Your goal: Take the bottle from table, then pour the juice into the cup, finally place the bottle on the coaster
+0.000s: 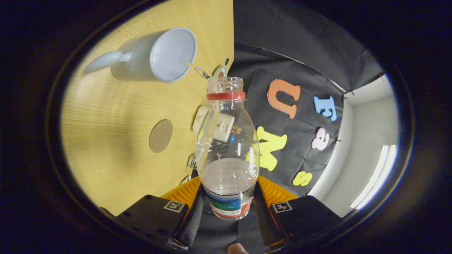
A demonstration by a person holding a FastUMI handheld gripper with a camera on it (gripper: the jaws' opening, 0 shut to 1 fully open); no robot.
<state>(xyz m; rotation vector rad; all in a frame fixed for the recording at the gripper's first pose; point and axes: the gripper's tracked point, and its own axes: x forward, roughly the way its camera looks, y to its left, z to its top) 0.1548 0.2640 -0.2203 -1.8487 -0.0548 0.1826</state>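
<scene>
Gripper (pixel 227 208) is clamped on the clear plastic bottle (pixel 227 148), both fingers squeezing its labelled base. Uncapped mouth points ahead, thin stream running into the grey mug (pixel 159 56) beyond. Round cork coaster (pixel 160 135) sits on the wooden table (pixel 106 141), off to the left.

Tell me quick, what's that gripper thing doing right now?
Gripper: closed on the bottle, both fingers pressing its lower sides, tipping it toward the cup.
</scene>
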